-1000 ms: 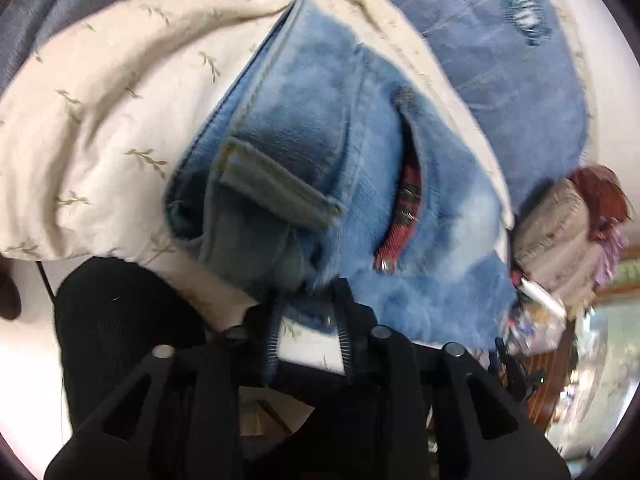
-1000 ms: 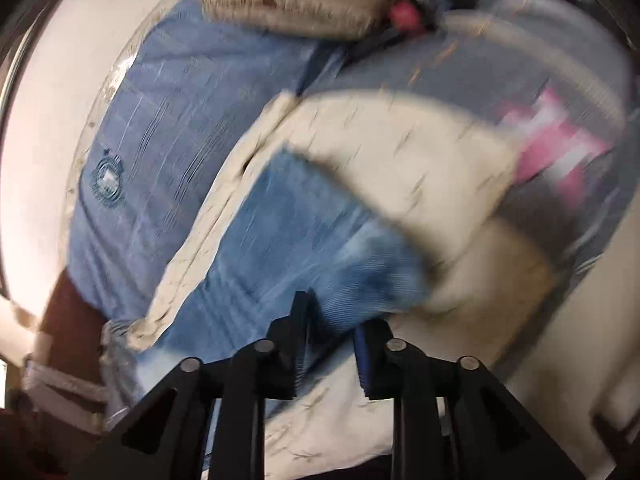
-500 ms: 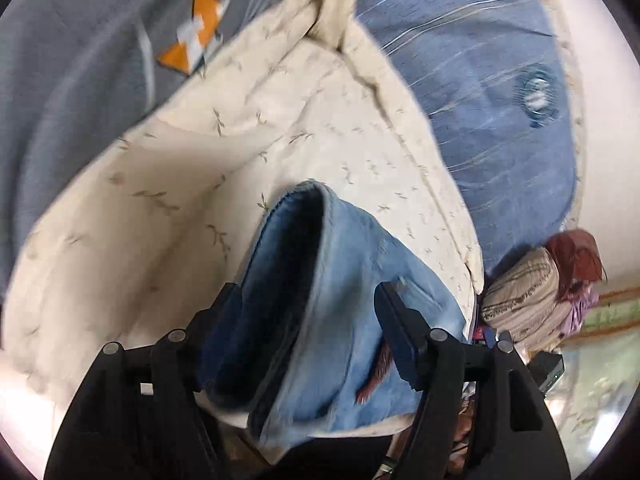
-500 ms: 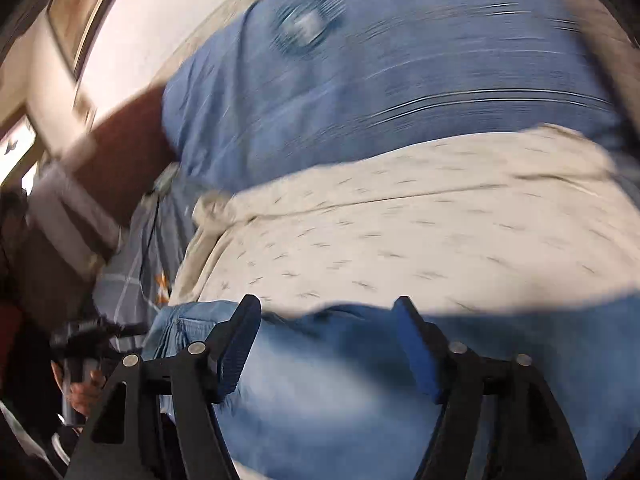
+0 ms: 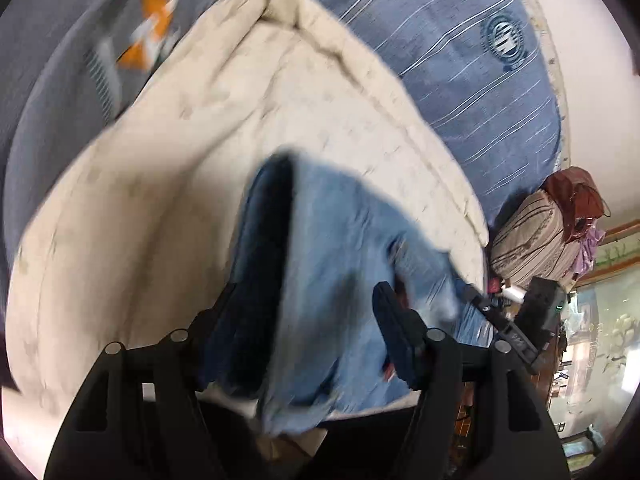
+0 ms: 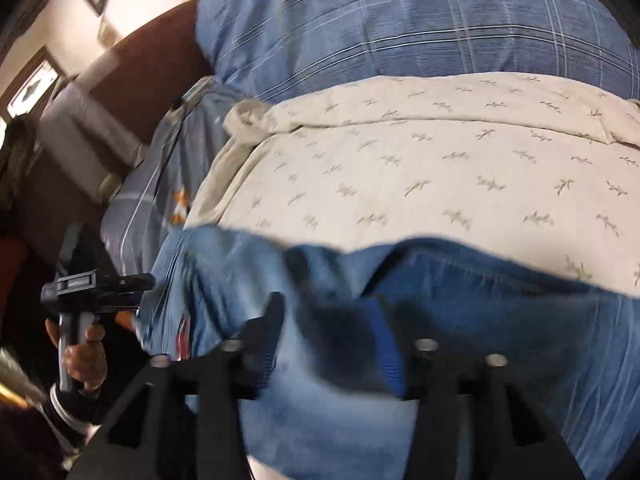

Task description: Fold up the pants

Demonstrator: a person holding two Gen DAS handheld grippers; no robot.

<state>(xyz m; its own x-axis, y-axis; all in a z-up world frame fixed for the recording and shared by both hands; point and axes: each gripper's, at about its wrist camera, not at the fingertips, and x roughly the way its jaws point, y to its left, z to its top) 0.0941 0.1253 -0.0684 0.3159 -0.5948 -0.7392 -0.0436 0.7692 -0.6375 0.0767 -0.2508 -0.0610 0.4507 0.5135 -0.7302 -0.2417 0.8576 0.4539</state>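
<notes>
Blue jeans point(image 5: 340, 240) lie folded on a cream leaf-print blanket point(image 5: 180, 168). My left gripper point(image 5: 306, 296) hangs low over their near end. Its jaws are opening, and a thick fold of denim sits between the fingers without being pinched. In the right wrist view the jeans point(image 6: 500, 320) stretch across the front of the same blanket point(image 6: 400, 160). My right gripper point(image 6: 328, 312) is over a raised denim edge with its jaws closing; cloth is between them, but the blurred frame shows no clamping. The picture is blurred around both grippers.
A blue striped bedspread point(image 5: 440, 48) covers the bed beyond the blanket, with a grey sheet with an orange patch point(image 5: 148, 28) beside it. A striped bundle point(image 5: 528, 236) and a red-brown bag point(image 5: 572, 188) sit at the bed's end. A hand point(image 6: 84, 356) holds the left tool.
Both grippers were shut on denim a second ago and have let go. The left one drew back along the jeans. The right one swung round to their long side and has narrowed again.
</notes>
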